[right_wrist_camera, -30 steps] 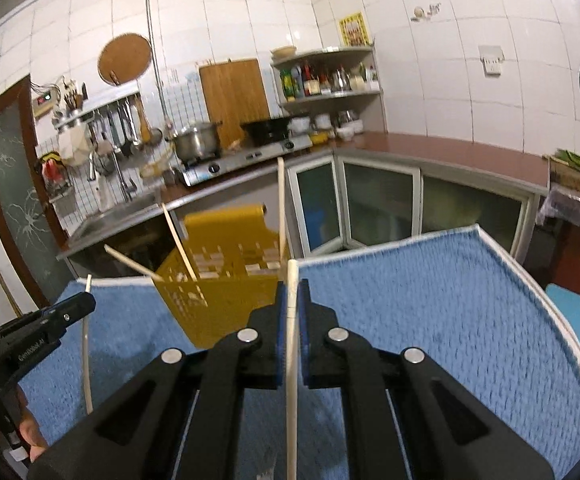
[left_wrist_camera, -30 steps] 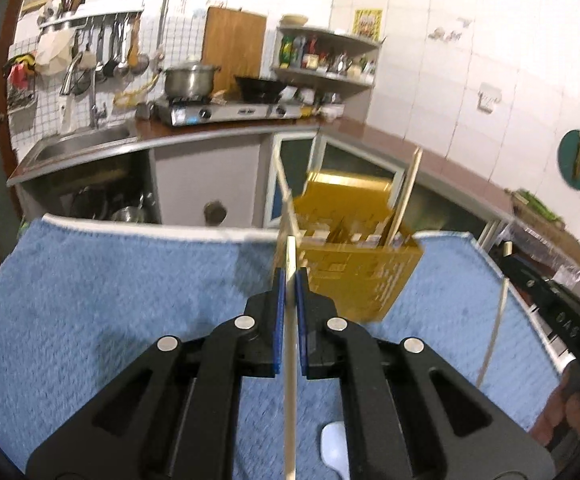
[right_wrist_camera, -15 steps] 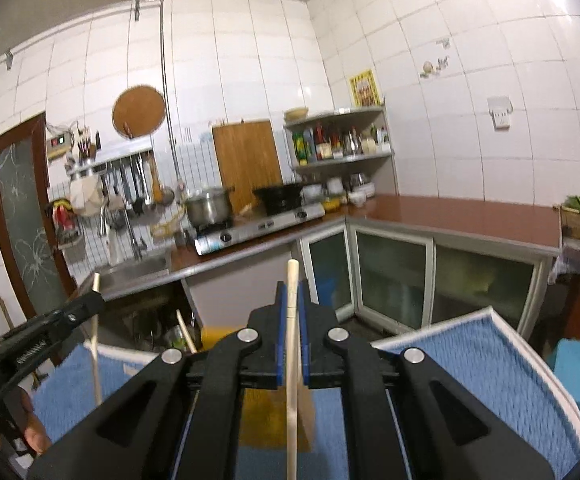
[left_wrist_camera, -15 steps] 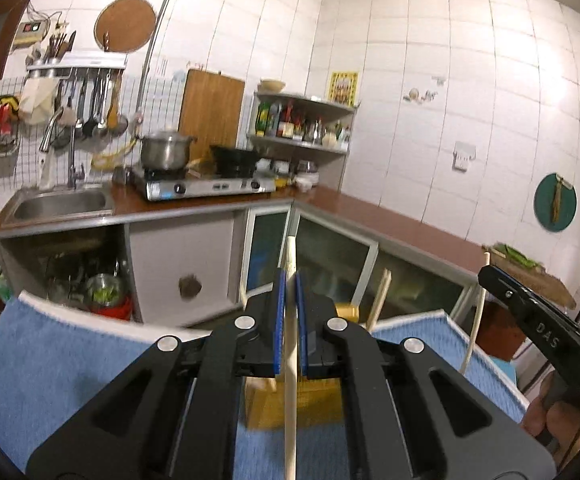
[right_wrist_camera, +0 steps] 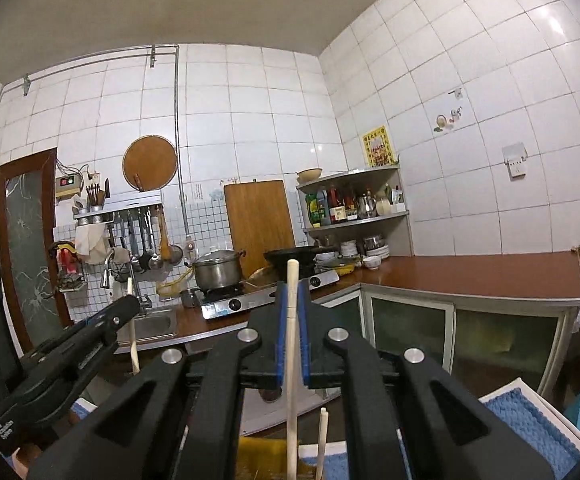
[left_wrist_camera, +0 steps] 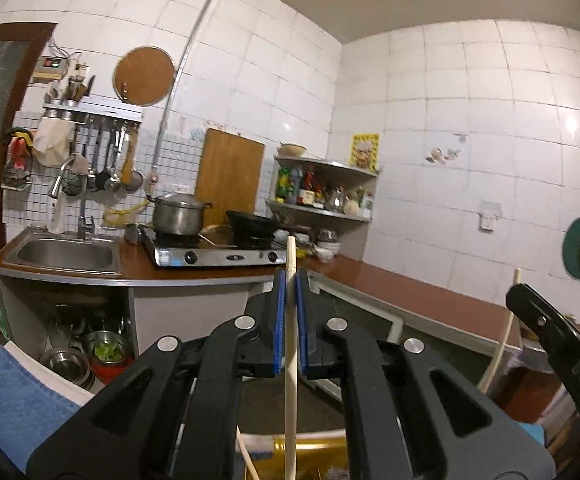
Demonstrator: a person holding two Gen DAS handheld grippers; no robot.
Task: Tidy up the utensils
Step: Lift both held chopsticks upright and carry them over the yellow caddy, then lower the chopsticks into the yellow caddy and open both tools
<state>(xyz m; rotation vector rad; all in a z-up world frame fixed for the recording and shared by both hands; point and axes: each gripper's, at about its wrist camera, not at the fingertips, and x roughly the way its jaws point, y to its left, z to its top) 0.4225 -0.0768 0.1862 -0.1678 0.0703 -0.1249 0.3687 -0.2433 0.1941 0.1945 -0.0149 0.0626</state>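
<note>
My left gripper (left_wrist_camera: 288, 280) is shut on a pale wooden chopstick (left_wrist_camera: 291, 344) that stands upright between its blue pads. My right gripper (right_wrist_camera: 292, 292) is shut on another upright chopstick (right_wrist_camera: 292, 356). The yellow utensil basket (left_wrist_camera: 310, 456) shows only as a strip at the bottom of the left wrist view, and its rim (right_wrist_camera: 265, 446) shows low in the right wrist view, below both grippers. A chopstick (right_wrist_camera: 322, 440) stands in it. The right gripper appears at the right edge of the left wrist view (left_wrist_camera: 530, 320), and the left gripper at the left of the right wrist view (right_wrist_camera: 101, 324).
A blue towel (left_wrist_camera: 5, 392) covers the table below. Across the room are a sink (left_wrist_camera: 63, 254), a stove with a pot (left_wrist_camera: 177, 216), a corner shelf of bottles (left_wrist_camera: 322, 196) and a brown counter (right_wrist_camera: 470, 272).
Both grippers have tilted and risen with their chopsticks. The basket and towel have dropped to the bottom of both views. The kitchen wall and ceiling now fill the frames.
</note>
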